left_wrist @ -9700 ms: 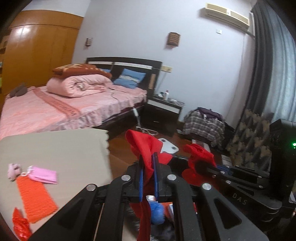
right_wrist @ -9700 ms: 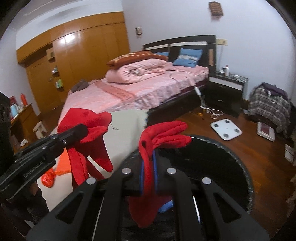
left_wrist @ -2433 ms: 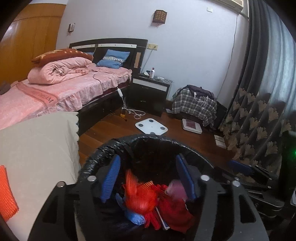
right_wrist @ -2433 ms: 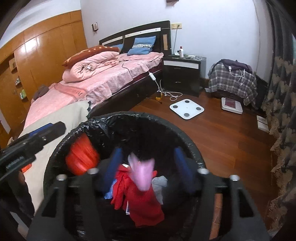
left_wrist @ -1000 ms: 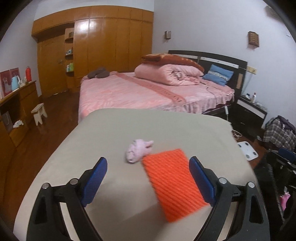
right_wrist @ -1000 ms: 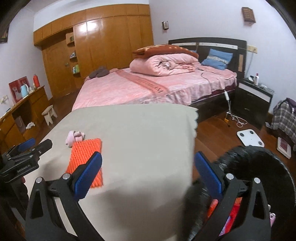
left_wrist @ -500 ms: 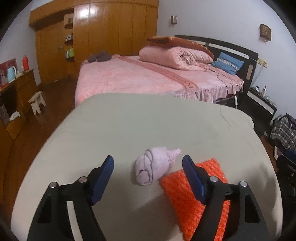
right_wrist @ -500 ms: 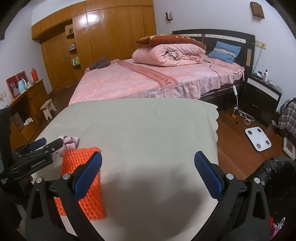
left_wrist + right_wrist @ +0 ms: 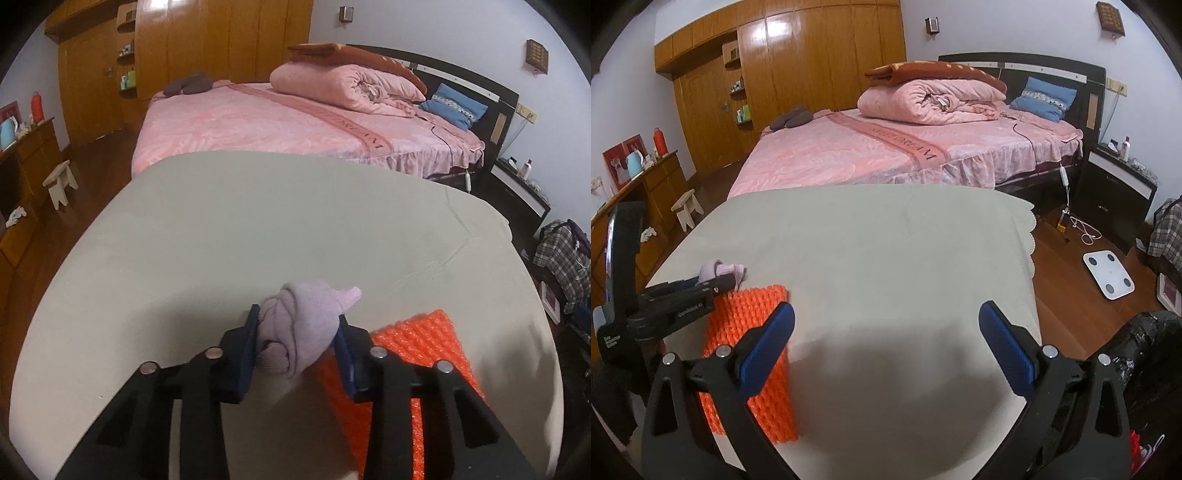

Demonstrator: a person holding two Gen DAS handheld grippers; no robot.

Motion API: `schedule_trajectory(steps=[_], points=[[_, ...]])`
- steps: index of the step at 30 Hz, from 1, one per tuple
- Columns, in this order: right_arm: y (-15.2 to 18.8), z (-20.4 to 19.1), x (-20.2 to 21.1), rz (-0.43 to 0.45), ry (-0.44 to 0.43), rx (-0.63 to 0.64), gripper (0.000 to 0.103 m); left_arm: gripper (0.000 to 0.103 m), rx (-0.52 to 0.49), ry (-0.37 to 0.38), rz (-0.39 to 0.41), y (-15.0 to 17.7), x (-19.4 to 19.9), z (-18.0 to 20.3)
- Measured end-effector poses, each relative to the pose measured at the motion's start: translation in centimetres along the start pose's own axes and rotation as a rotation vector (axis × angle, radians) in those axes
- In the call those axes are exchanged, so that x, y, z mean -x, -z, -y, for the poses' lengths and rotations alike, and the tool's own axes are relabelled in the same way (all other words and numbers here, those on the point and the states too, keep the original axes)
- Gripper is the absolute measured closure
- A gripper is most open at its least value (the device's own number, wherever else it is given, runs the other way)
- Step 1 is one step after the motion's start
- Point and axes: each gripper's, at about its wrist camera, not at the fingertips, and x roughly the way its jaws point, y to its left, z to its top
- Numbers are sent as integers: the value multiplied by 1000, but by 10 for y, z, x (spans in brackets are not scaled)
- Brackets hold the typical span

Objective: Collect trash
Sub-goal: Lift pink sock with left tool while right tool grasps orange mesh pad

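- On the left gripper (image 9: 298, 341) we have just been closing the fingers (image 9: 246, 354), and the blue pads now press from both sides on the pale pink rolled cloth (image 9: 303, 325), which sits between them.
- The cloth lies on the tabletop (image 9: 258, 229), under a plain light cover, at its near left part; its pointed end sticks out to the right past the fingers.
- Just to the right of the cloth and nearer to us lies the orange ribbed mesh sleeve (image 9: 417, 354), flat on the tabletop; whether the two touch we cannot tell.
- On the right gripper (image 9: 886, 336) our fingers (image 9: 768, 343) stand wide apart with nothing between them, above the bare near middle of the tabletop.
- From the right wrist view, the orange sleeve runs under the left-hand finger of that gripper, and the left gripper reaches in from the left edge with the pink cloth at its tip.
- The black-lined trash bin (image 9: 1145, 354) stands on the wooden floor at the near right, beside the tabletop, with red scraps showing inside.
- Beyond the far edge of the tabletop stands the pink bed (image 9: 886, 147).
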Motion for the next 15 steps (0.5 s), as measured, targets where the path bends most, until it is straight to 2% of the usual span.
schedule_trajectory(steps=[6, 15], points=[[7, -8, 1, -12, -17, 1, 6, 67, 34, -8, 59, 1, 26, -10], [15, -40, 8, -23, -81, 16, 6, 67, 25, -85, 54, 30, 62, -32]])
